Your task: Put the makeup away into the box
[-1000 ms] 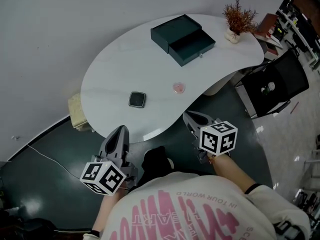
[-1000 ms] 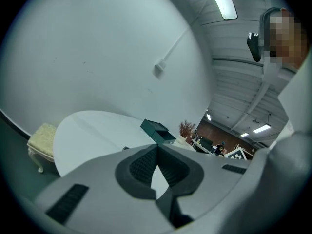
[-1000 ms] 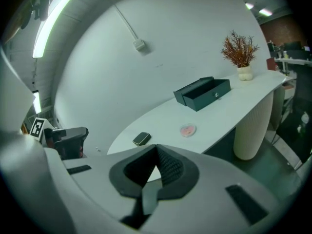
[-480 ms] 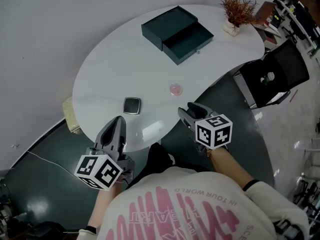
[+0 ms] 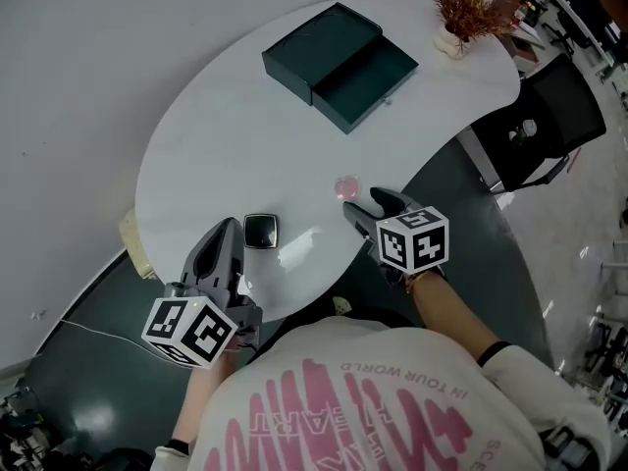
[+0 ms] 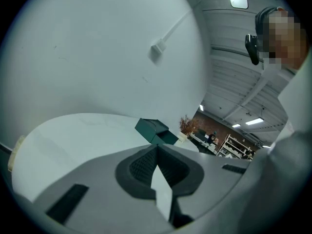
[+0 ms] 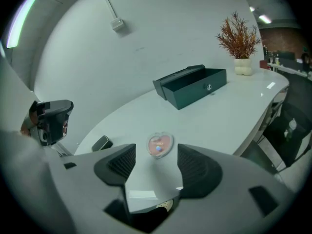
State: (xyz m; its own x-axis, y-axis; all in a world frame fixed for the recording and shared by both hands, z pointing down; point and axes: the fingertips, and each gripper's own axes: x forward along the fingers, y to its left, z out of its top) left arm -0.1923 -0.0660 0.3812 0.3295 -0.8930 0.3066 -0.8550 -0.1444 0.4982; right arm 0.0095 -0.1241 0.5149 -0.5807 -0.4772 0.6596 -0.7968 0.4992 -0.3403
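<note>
A dark teal box (image 5: 339, 62) with its drawer pulled out stands at the far side of the white table (image 5: 226, 135). A small round pink makeup case (image 5: 345, 185) lies near the front edge, and a black square compact (image 5: 260, 231) lies left of it. My right gripper (image 5: 371, 207) hovers just short of the pink case (image 7: 160, 144); its jaws have just been opening and nothing is between them. My left gripper (image 5: 226, 232) is beside the black compact, with its jaws together and empty (image 6: 156, 150).
A potted dried plant (image 5: 461, 8) stands at the table's far right end. A black chair (image 5: 549, 130) stands off the table's right edge. The table's curved front edge runs under both grippers, and a grey wall lies behind.
Both grippers have moved forward over the table's front edge, toward the two makeup pieces. The right gripper's jaws have gone from together to apart.
</note>
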